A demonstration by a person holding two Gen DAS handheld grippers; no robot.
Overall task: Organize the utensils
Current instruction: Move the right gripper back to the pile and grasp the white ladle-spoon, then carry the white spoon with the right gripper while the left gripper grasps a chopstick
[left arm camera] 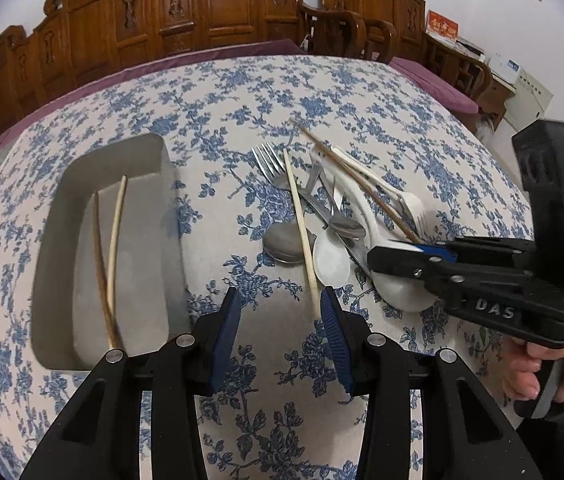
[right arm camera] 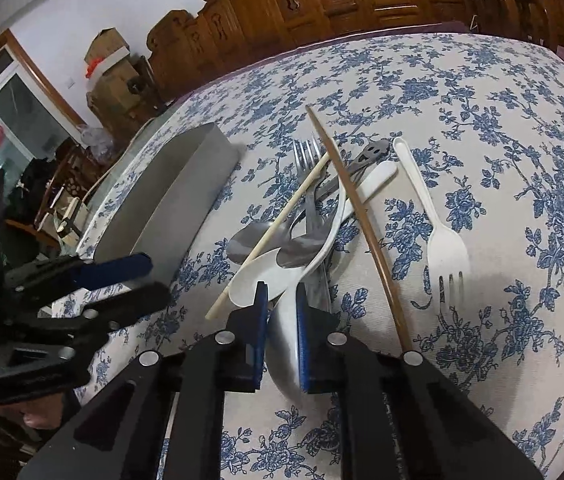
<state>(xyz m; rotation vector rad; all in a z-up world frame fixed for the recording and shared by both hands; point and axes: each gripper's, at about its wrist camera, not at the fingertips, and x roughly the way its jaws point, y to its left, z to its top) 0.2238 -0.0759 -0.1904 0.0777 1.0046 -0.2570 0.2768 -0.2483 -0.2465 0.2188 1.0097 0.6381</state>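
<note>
A pile of utensils lies on the flowered tablecloth: metal fork (left arm camera: 268,157), metal spoons (left arm camera: 285,244), white plastic spoons (left arm camera: 331,258), white plastic fork (right arm camera: 447,246), a pale chopstick (left arm camera: 301,232) and a dark chopstick (right arm camera: 365,224). A grey tray (left arm camera: 58,256) on the left holds two chopsticks (left arm camera: 112,256). My left gripper (left arm camera: 280,328) is open, just before the pale chopstick's near end. My right gripper (right arm camera: 282,320) is shut on the bowl of a large white spoon (right arm camera: 282,340), at the pile's near edge; it shows in the left wrist view (left arm camera: 393,260).
The table (left arm camera: 242,92) has a purple edge at the back. Carved wooden chairs (left arm camera: 186,12) stand behind it. Boxes and clutter (right arm camera: 110,64) are off the table's far left side in the right wrist view.
</note>
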